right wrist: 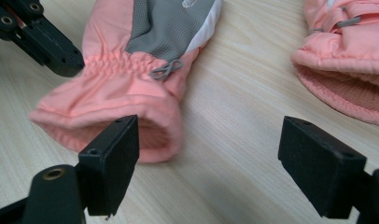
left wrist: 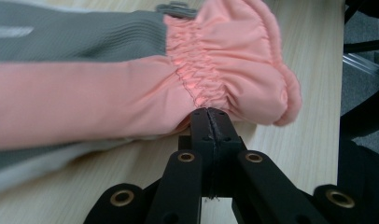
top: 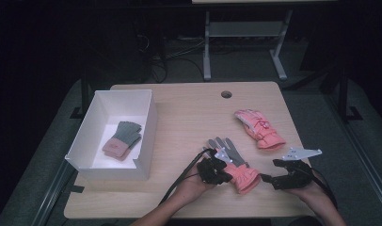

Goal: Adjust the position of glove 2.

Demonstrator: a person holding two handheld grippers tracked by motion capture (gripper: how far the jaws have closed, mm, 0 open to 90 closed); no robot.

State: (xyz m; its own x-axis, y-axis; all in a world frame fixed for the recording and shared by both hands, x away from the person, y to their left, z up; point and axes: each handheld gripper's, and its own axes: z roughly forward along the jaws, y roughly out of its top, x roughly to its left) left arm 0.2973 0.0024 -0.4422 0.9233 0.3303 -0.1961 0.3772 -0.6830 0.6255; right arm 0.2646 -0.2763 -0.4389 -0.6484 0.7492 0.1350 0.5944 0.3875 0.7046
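Two pink gloves still out of the white box (top: 149, 123); knit pair inside. High view: near glove (top: 236, 167) right of box. Left gripper (left wrist: 211, 114) pinches its cuff; right gripper (right wrist: 208, 154) released, empty, beside cuff.

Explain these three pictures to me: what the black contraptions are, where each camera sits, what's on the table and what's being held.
A person holds a hand-held tool with two black jaws in each hand. The high view looks down on the wooden table; the other two cameras ride on the tools. The left gripper is shut, pinching the cuff of a pink and grey glove. The right gripper stands open beside that cuff, holding nothing. A second pink glove lies farther right, and a white box holds a small grey glove.
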